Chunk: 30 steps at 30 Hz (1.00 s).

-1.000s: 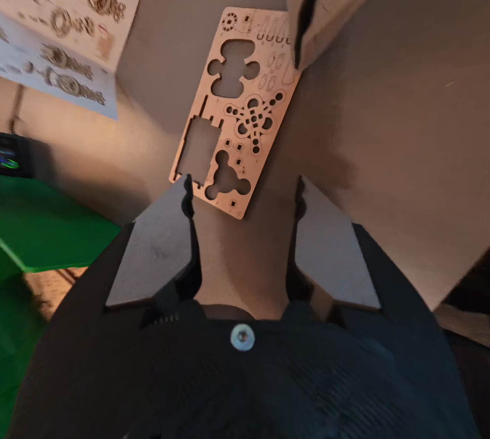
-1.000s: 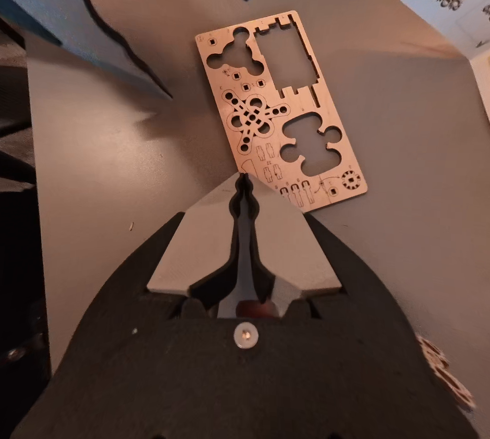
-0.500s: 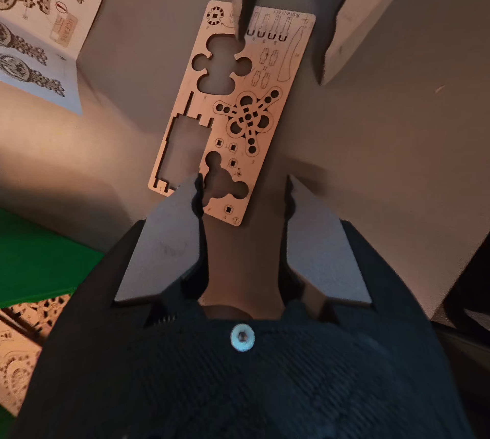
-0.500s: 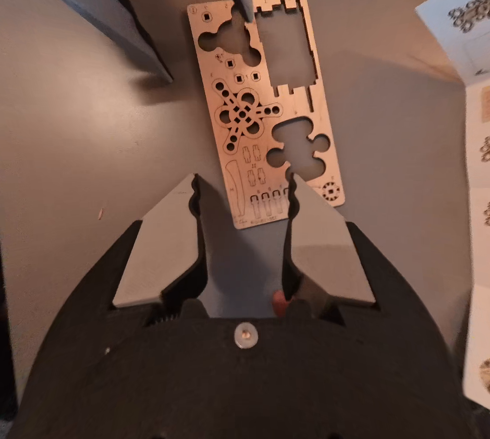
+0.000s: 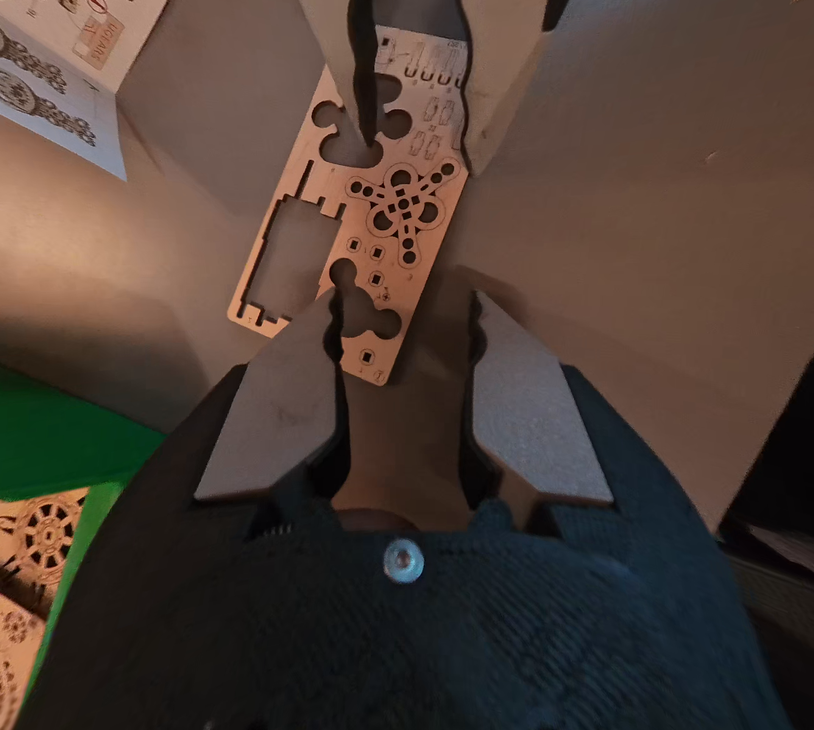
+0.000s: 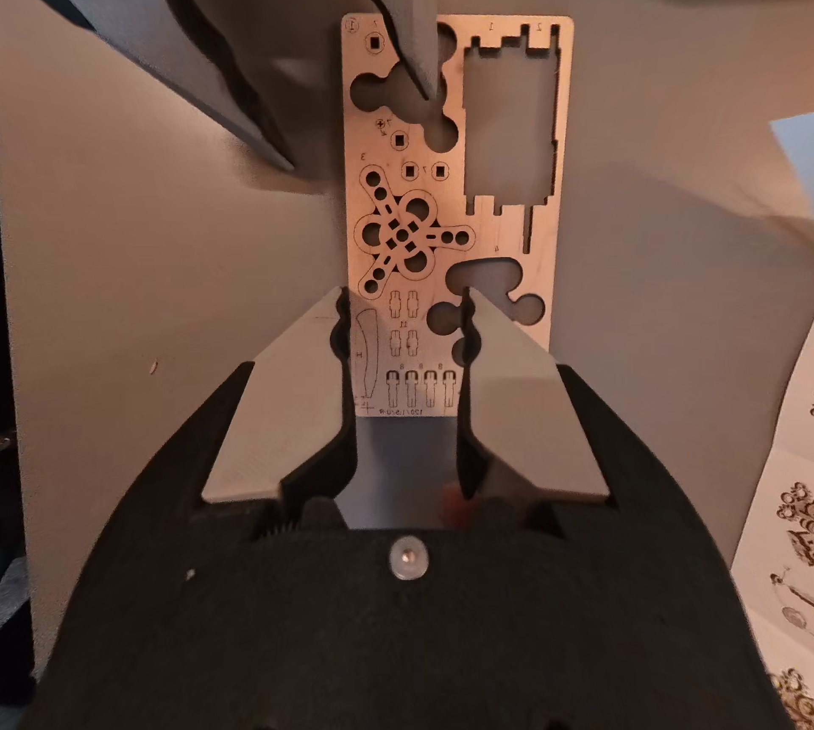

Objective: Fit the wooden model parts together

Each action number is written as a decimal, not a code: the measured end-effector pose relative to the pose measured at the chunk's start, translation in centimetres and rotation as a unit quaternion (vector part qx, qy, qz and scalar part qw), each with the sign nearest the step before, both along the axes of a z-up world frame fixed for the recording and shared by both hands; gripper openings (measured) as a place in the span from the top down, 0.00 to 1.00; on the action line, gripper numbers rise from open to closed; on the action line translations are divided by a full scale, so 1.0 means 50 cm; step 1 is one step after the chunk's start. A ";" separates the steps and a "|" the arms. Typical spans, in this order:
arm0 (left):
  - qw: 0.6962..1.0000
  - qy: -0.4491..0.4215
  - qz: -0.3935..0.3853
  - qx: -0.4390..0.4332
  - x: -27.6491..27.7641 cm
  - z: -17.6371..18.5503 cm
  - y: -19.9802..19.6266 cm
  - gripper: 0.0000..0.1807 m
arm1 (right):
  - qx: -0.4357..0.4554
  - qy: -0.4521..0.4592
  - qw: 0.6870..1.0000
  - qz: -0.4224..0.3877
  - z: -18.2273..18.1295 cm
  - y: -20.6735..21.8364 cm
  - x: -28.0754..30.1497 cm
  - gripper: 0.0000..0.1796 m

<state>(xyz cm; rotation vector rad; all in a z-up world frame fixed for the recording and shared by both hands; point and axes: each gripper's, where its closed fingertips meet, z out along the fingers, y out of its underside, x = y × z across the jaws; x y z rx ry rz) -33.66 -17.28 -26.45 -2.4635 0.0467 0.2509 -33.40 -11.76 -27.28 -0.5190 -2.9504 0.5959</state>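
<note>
Mid-counter (image 5: 638, 224): wooden sheet (image 6: 458, 224) flat, long axis tool-to-tool; left tool (image 5: 403, 303) + right tool (image 6: 403, 294) both open, empty, straddling opposite short ends.

A printed instruction sheet (image 5: 66, 25) and green mat (image 5: 57, 444) lie on the grey table (image 5: 638, 224).

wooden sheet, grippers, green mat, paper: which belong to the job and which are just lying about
In the job:
wooden parts sheet
left gripper
right gripper

Lying about:
instruction sheet
green mat
other wooden sheets
</note>
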 end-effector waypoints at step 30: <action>0.875 0.471 -0.107 -0.039 0.003 0.045 0.082 1.00 | 0.001 0.322 0.946 0.026 0.066 -0.008 0.059 0.80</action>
